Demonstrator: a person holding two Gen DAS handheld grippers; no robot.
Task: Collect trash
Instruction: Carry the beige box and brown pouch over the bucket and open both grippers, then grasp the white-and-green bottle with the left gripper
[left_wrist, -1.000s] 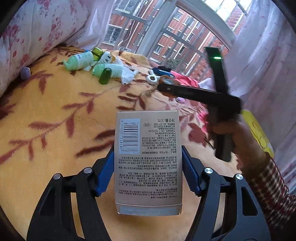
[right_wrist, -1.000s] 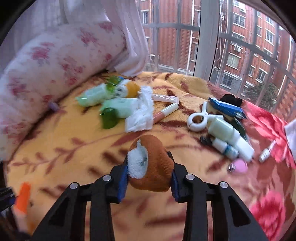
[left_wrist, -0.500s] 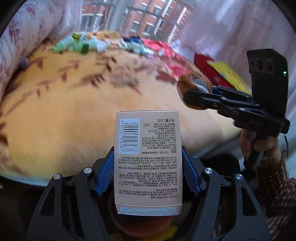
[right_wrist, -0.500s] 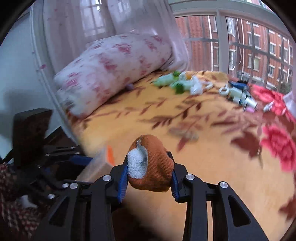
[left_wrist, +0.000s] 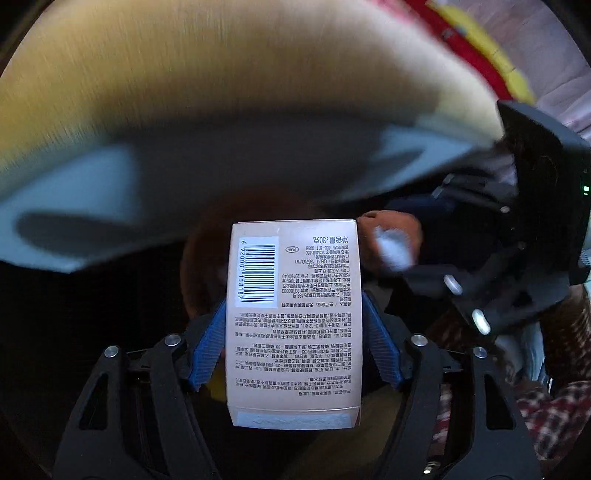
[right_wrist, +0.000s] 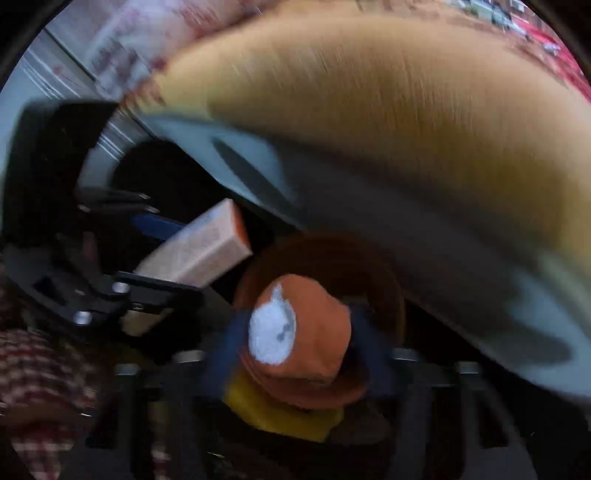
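Below the blurred yellow bedspread (left_wrist: 229, 74), both opening claws point down, the left claw (left_wrist: 294, 345) flanking a box (left_wrist: 293, 317), the right claw (right_wrist: 295, 343) an orange lump (right_wrist: 306, 332).

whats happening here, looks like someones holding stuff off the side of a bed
A person is clearing trash off a bed with a handheld gripper in each hand. The left gripper holds a beige printed carton between its blue pads, though its jaws are opening. The right gripper is opening too, with an orange and white lump between its fingers. Both point down past the blanket's edge over a brown round container, which already has something yellow in it.
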